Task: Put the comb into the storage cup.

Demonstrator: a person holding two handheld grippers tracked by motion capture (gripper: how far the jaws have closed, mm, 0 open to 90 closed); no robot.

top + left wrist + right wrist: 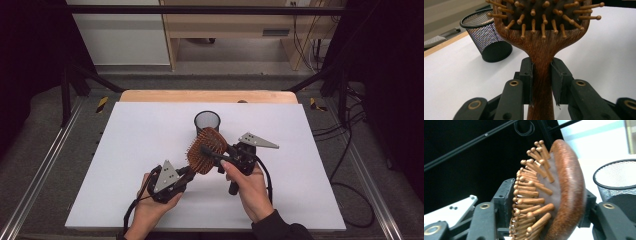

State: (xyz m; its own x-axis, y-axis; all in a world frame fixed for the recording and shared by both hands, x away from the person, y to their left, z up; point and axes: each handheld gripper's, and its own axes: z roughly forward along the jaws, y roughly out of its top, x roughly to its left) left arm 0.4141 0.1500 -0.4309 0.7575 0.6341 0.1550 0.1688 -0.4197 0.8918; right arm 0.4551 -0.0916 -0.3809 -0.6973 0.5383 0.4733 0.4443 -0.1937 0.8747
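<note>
Two grippers on the brown wooden paddle hairbrush (206, 150): left gripper (541, 75) clamps its handle, right gripper (546, 205) brackets the head. We judge transfer into black mesh cup (207, 121) pending.

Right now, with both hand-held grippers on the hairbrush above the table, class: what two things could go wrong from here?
1. The right hand-held gripper straddles the hairbrush head, one jaw against the wooden pins; squeezing harder might bend or snap them.
2. The left hand-held gripper clamps only the narrow handle; if it lets go too early, the brush could twist and knock the mesh cup.
</note>
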